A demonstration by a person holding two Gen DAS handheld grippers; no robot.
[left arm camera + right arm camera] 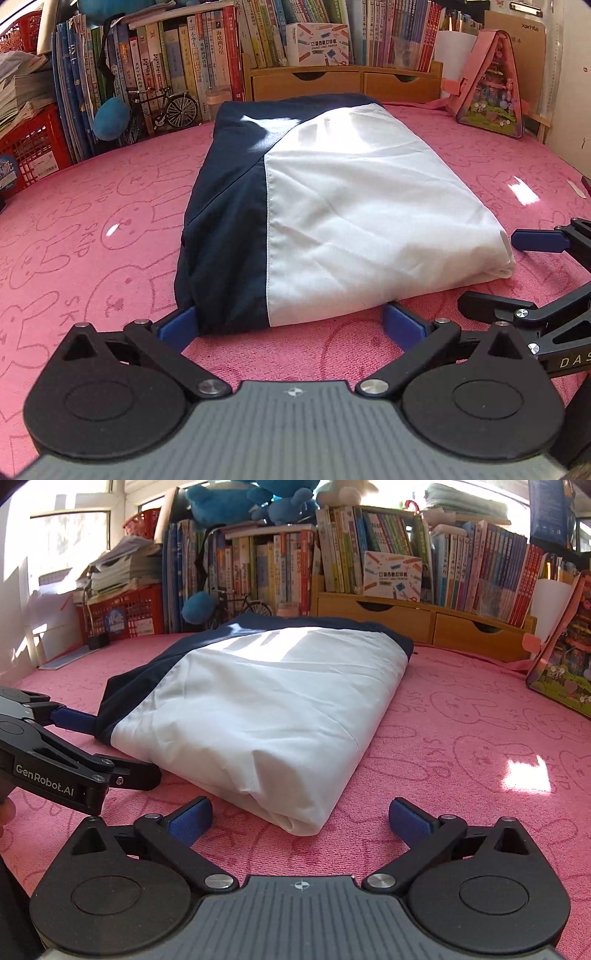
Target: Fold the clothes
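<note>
1. The folded garment, navy along one side and white over the rest, lies as a neat rectangle on the pink towel. I place everything else from it.

2. My left gripper sits at the garment's near edge with its jaws spread wide. The near end of the bundle lies between the blue pads; one pad seems to touch the navy corner, but neither presses, so I grip nothing there.

3. My right gripper hovers just short of the garment's near white corner, jaws as wide as they go. The corner pokes in between the two pads without being pinched. It holds nothing either.

4. Beyond the garment's far edge stand the books and a wooden drawer unit. A pink bag stands past its far right corner, well apart from it.

5. Step in hand, as I judge it: the folds look finished and I have let go. This is either the end or the pause before one more fold.

6. If another fold is wanted, I would need to close both sets of jaws on the near edge, catching every layer, then lift evenly and carry that edge over towards the far edge.

7. The risk is a pad snagging only the top layer and pulling the stack askew.
</note>
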